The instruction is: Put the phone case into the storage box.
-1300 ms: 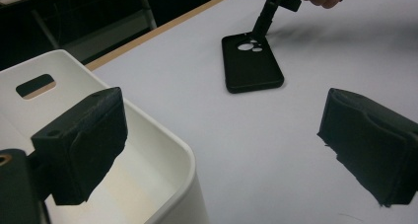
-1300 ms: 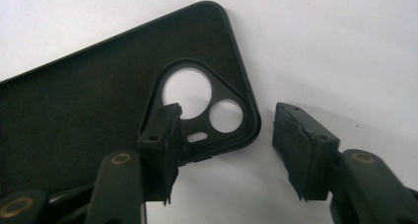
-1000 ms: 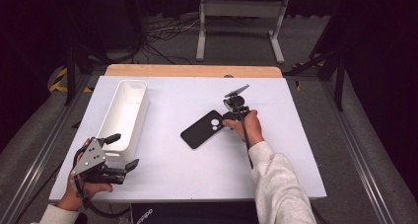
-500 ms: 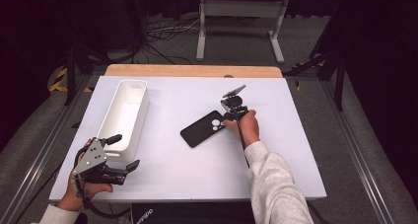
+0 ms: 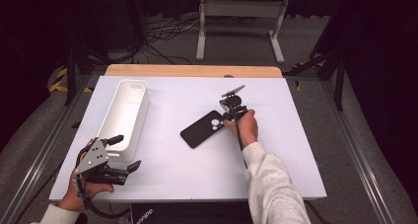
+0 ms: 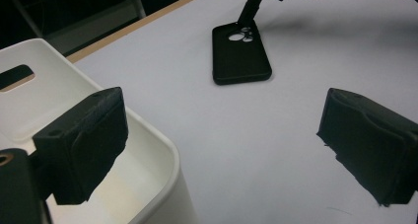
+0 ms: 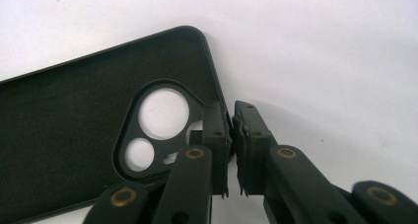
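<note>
Left gripper (image 5: 125, 153): jaws spread, empty, at the near-left table corner beside the white bin (image 5: 123, 118). Right gripper (image 7: 230, 135): jaws pinched on the rim of the black phone case (image 7: 88, 120), mid-table, by its camera cutout. Risk: thin edge hold; case may slip or pivot when lifted.
</note>
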A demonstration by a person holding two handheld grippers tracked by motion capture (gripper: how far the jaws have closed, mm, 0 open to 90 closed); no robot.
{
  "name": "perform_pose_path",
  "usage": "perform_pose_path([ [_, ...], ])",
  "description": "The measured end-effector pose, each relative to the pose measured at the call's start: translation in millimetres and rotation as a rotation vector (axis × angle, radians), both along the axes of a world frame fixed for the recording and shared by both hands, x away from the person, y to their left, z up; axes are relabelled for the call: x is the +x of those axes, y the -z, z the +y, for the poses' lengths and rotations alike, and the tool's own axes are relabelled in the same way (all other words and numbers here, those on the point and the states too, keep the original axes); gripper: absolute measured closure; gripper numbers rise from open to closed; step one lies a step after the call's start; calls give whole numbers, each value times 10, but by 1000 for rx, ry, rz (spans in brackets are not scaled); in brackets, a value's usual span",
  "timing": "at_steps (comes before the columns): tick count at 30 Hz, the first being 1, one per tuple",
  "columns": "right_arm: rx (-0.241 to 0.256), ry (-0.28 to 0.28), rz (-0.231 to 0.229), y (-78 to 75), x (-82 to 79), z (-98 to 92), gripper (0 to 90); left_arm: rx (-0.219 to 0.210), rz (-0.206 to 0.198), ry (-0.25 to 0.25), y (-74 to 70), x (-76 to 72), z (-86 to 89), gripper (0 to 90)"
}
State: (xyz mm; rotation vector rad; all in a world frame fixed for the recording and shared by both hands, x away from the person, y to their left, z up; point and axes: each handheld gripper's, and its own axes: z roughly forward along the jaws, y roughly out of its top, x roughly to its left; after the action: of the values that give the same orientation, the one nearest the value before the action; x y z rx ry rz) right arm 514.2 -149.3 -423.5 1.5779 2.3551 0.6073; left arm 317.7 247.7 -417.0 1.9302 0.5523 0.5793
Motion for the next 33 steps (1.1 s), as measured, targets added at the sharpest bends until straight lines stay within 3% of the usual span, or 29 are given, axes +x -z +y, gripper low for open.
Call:
perform_pose_path([
  [10, 8, -58, -95, -80, -72, 32, 856, 3, 8, 3, 6, 6, -35, 54],
  [19, 18, -136, -244, -259, -223, 72, 863, 6, 9, 24, -35, 23, -109, 54],
  [24, -10, -186, -340, -409, -336, 87, 864, 4, 8, 30, -58, 42, -175, 57],
  [26, -9, -190, -348, -427, -347, 84, 864, 4, 6, 34, -66, 47, -191, 57],
  [33, -35, -252, -453, -631, -493, 53, 864, 9, -6, 43, -169, 90, -310, 62],
])
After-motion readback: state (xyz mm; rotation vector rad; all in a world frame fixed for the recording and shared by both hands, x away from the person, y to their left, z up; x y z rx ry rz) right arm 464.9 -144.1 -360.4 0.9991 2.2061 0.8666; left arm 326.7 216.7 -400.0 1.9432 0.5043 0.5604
